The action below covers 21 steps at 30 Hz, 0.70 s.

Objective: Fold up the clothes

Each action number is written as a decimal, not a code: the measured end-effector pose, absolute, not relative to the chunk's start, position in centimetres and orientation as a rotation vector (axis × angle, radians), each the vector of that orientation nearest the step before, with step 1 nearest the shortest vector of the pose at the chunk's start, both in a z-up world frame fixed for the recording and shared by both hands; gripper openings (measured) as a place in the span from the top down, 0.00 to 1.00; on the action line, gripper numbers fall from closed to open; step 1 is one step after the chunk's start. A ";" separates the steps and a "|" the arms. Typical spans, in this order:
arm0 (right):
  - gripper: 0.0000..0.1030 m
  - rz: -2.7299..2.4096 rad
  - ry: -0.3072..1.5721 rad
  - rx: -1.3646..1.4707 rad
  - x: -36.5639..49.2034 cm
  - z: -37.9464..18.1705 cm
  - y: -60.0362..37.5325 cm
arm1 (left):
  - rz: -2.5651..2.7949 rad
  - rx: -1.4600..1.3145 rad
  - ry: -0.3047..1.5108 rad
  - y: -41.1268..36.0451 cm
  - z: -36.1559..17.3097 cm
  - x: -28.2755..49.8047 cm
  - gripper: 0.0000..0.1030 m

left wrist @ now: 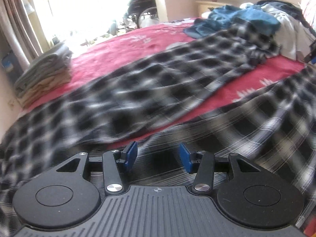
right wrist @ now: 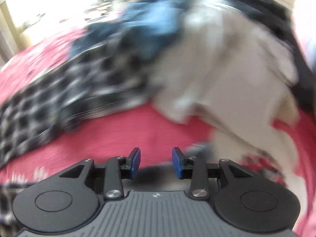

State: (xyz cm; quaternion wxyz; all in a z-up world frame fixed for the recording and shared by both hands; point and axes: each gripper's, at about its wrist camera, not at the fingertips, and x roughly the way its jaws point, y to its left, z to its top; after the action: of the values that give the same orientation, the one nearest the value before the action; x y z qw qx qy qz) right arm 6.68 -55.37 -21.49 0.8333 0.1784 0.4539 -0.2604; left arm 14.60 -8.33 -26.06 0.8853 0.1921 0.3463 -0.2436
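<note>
Above the red bedspread (right wrist: 122,132), the right gripper (right wrist: 156,161) and the left gripper (left wrist: 157,157) both hang spread and empty, the left over the black-and-white plaid shirt (left wrist: 138,90) laid flat, unfolded clothes (left wrist: 243,19) heaped beyond

My right view smears the plaid shirt (right wrist: 65,90) and white garment (right wrist: 227,75); the shirt's hem runs past the frame's left edge.
</note>
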 end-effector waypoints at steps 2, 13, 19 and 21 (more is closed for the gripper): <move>0.62 -0.617 0.958 0.472 5.0 -21.7 -58.2 | -0.517 0.402 0.730 -8.8 -26.3 14.6 0.54; 0.96 -0.535 0.989 0.596 6.4 -24.6 -60.9 | -0.530 0.453 0.737 -10.5 -26.9 14.0 0.54; 0.96 -0.576 0.717 0.596 1.7 -22.4 -59.7 | -0.509 0.442 0.758 -10.5 -27.4 14.0 0.54; 0.96 -0.583 0.660 0.617 0.7 -22.7 -59.7 | -0.504 0.443 0.763 -10.5 -27.5 14.0 0.54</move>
State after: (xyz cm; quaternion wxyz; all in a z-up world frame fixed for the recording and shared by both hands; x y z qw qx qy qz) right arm 0.67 -59.68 -22.70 0.8589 0.2940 0.3144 -0.2775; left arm 14.02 -10.49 -27.55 0.8737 0.2121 0.3653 -0.2414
